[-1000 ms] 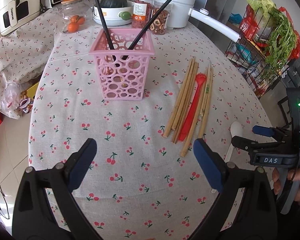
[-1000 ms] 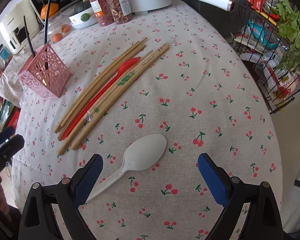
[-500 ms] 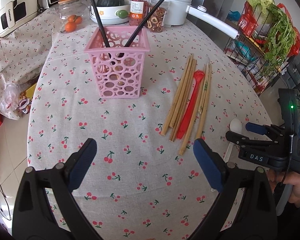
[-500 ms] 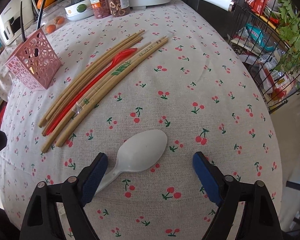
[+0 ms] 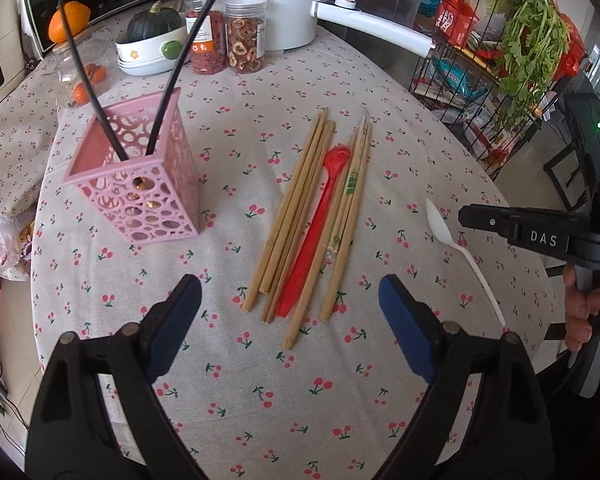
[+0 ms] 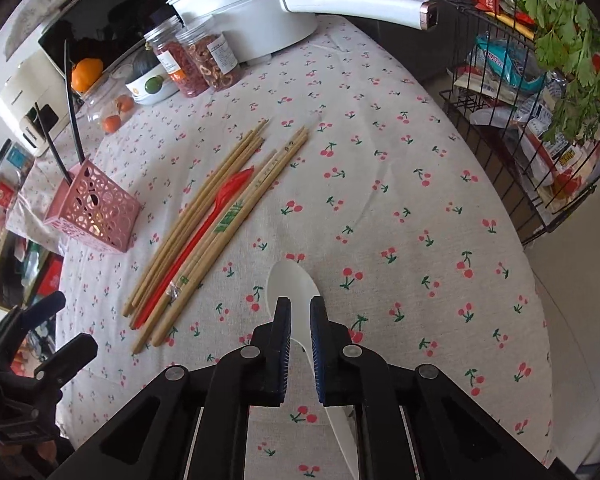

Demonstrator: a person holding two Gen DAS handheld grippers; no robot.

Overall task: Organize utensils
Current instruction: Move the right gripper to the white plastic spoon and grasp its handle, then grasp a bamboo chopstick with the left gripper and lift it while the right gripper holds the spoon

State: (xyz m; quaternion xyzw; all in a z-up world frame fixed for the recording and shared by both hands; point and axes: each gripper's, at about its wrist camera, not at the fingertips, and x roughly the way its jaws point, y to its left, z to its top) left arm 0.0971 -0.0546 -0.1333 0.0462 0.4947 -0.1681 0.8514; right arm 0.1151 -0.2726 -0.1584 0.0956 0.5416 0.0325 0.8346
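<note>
A pink perforated basket stands on the cherry-print tablecloth with two black chopsticks in it. Several bamboo chopsticks and a red spoon lie side by side right of it. A white plastic spoon lies further right. My right gripper has its pads closed on the white spoon's neck, on the cloth. My left gripper is open and empty, hovering before the near ends of the chopsticks.
Two jars, a white pot with a long handle, a bowl with a squash and oranges stand at the back. A wire rack with greens stands off the table's right edge.
My right gripper moved forward and closed on the white spoon. My left gripper swung right, now centred on the chopstick bundle, still open.
</note>
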